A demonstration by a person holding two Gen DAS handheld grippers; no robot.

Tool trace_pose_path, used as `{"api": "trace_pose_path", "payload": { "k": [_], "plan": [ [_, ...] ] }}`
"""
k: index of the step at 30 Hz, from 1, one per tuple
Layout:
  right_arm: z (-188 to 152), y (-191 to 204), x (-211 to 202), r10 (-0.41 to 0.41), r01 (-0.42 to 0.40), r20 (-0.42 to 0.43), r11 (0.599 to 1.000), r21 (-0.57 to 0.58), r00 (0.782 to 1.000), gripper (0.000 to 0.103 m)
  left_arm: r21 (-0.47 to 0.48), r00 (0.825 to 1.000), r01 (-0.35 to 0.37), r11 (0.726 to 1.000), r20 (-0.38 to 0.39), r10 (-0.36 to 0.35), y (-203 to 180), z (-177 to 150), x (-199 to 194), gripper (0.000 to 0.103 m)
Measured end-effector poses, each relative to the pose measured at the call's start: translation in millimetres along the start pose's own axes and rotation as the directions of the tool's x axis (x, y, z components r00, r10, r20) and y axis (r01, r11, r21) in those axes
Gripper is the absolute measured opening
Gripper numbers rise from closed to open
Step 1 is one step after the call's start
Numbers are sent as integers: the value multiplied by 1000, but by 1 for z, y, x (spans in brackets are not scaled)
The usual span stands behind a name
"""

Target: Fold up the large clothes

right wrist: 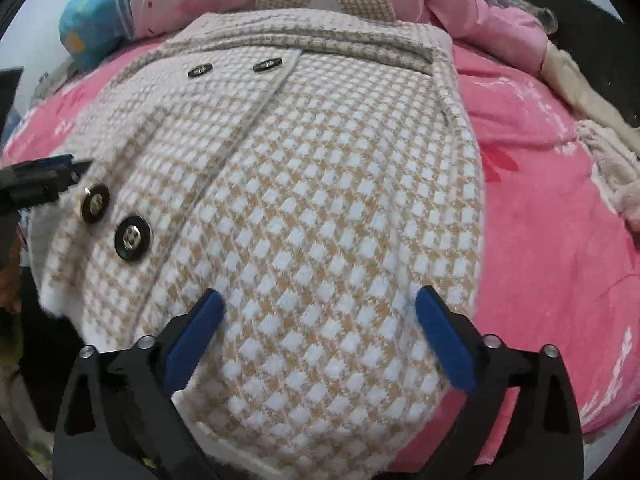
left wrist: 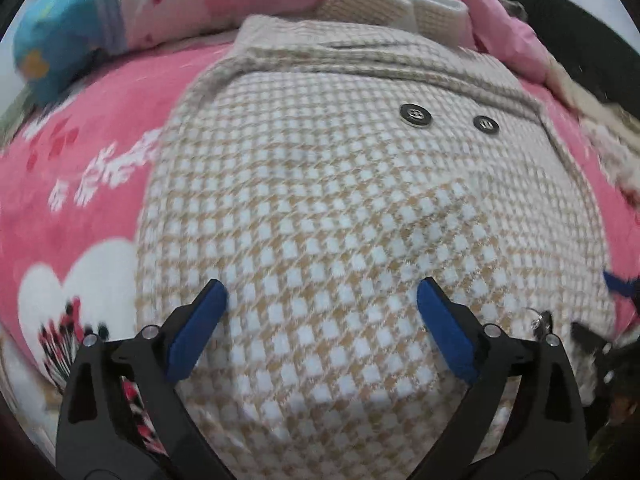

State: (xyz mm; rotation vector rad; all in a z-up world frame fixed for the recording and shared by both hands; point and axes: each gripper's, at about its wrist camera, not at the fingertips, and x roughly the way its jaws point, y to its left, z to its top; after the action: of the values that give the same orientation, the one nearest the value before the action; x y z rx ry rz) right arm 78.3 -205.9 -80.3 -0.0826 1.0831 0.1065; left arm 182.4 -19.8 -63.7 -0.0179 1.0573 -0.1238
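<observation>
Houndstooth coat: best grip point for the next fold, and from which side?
Probably the near hem of the houndstooth coat, from above at its corners. The right claw and left claw both hang open over that end, nothing between the jaws. The hem edge lies free on the pink blanket, so pads can pinch it.

Pink blanket underneath; blue pillow far left; pink quilt behind.

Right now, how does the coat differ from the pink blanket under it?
The coat is checked tan and white with dark buttons; the pink blanket is pink with white and red prints. The coat is folded into a compact stack with layered edges at its far end; the pink blanket lies spread beneath it. Both look soft and fuzzy.
</observation>
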Motion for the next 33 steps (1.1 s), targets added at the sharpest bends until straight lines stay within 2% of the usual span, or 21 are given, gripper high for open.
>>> {"api": "trace_pose_path", "payload": {
  "k": [4,11,16,25,33],
  "plan": [
    [-6,-4,0,20,-20,0,999,26,1000,97,-22,1000,-30,999,2,30,-2,-5,2,95],
    [-18,-15,-2,74,-75,47,997,31,996,97,-87,996,-73,994,-51,69,-2,-2,2,95],
    [-15,-13,-3,62,-62,2,997,49,998,97,-110,995,-88,990,-49,83,-4,-4,1,95],
    [-5,-8,-1,44,-41,-59,998,52,997,97,-98,994,-86,992,-74,79,-2,-2,3,95],
    [-5,-8,-1,45,-43,-35,998,55,998,97,-100,992,-118,988,-58,113,-5,-1,7,97]
  ]
}}
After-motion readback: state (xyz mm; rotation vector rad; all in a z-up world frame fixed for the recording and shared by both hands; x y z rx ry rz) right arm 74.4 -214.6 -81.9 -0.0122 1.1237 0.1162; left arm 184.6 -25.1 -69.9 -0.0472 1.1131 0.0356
